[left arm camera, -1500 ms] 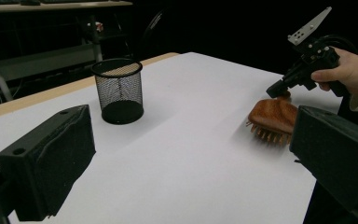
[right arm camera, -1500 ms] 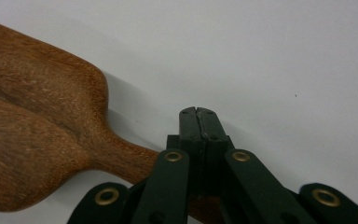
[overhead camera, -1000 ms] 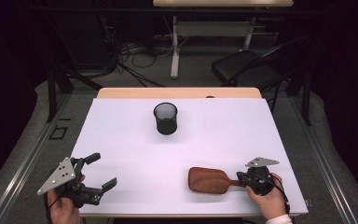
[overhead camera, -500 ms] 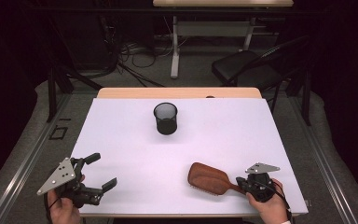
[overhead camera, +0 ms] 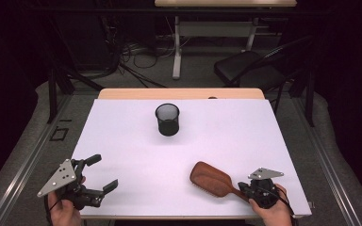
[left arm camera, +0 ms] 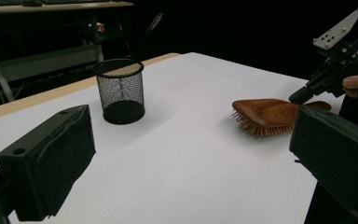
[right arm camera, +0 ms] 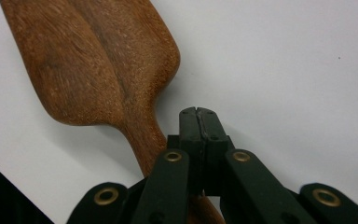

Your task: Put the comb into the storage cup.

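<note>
Hairbrush (overhead camera: 212, 179) of dark reddish wood lies bristles-down at the lower right of the high view, on the white table (overhead camera: 217, 136), its paddle head toward the frame's centre and its narrow handle running down-right under the right gripper (overhead camera: 259, 190). It looks rigid and fairly light, with weight gathered in the broad head; I judge it will not bend, but the smooth, rounded wood may slip in hard jaws, and a grip far out on the handle would let the head droop. The better hold seems to be the handle near the neck, where it begins to widen. In the left gripper view, the brush (left arm camera: 270, 112) sits at centre right with a fringe of pale, short bristles showing under its domed back; these could flex or catch if pressed against the table. The right gripper view shows the grain clearly: a faint ridge runs down the head (right arm camera: 88, 60) to the neck. There the right gripper's jaws are pressed together just beside the handle, above and to its right, pinching nothing. The left gripper (overhead camera: 96, 172) hovers at the lower left of the high view, jaws spread wide. A black mesh cup (overhead camera: 168, 119) stands upright at upper centre, well apart from the brush.
</note>
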`<state>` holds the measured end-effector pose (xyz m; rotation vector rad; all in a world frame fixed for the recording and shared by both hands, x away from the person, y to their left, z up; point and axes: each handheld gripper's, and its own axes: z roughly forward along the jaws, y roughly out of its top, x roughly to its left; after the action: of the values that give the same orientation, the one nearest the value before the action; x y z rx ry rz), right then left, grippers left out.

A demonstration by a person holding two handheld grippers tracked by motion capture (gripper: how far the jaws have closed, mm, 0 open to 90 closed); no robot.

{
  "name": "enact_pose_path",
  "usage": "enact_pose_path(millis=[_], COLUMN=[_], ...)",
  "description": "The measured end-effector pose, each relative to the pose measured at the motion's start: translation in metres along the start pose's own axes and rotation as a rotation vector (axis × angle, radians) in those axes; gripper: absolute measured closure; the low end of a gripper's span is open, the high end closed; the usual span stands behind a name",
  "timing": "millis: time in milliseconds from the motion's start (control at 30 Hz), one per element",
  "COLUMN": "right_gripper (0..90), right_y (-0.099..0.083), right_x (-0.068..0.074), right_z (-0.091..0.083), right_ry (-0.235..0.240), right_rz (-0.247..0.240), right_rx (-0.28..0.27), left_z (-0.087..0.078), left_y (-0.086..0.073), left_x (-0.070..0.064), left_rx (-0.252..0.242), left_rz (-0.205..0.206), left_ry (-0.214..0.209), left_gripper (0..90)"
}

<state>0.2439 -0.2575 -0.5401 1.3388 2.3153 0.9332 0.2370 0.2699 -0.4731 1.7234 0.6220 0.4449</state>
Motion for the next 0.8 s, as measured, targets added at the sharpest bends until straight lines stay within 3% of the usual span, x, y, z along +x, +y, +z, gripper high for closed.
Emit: enact_pose_path(millis=[800], right_gripper=[88.9], right_y=[0.0001], right_x=[0.0074], right_z=[-0.0022], right_ry=[0.017], right_rz=[-0.032], right_rx=[0.003], left_z=[-0.0007], left_y=[-0.0003], left_x=[0.0008], left_rx=[-0.002], left_rz=[-0.001], left_ry=[-0.003], left_gripper=[0.2])
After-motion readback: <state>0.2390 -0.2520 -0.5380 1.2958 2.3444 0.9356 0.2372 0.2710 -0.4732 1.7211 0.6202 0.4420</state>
